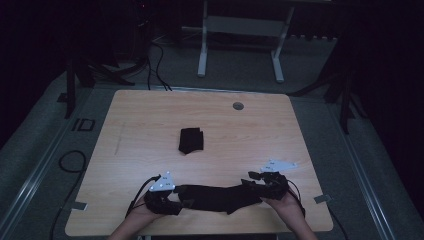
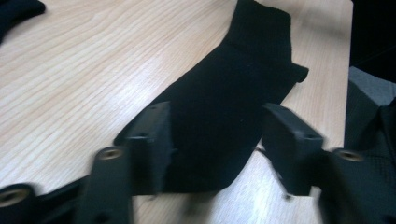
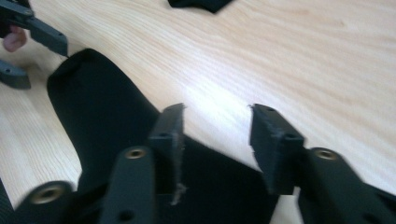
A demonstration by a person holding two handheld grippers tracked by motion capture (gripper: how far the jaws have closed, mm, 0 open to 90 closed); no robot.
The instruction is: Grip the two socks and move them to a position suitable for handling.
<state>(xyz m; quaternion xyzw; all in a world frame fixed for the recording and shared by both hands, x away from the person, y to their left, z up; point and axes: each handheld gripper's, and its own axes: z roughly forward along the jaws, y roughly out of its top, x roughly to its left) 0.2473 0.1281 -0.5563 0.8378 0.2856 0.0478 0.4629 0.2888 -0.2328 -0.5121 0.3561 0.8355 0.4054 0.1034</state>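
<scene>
A long black sock (image 1: pixel 215 197) lies flat along the front of the wooden table (image 1: pixel 150 115), stretched between my two grippers. My left gripper (image 1: pixel 167 200) is at its left end. In the left gripper view the left gripper (image 2: pixel 217 121) stands open, with the sock (image 2: pixel 233 93) on the table between the jaws and no pad pressing it. My right gripper (image 1: pixel 255 180) is at the sock's right end. It (image 3: pixel 217 116) is open too, a little above the sock (image 3: pixel 102 112). A folded black cloth (image 1: pixel 191 140) rests at the table's middle.
A round grey grommet (image 1: pixel 238 106) sits near the table's far edge. A white desk frame (image 1: pixel 240 45) stands on the floor behind. Cables (image 1: pixel 70 162) loop on the floor at the left. The room around is dark.
</scene>
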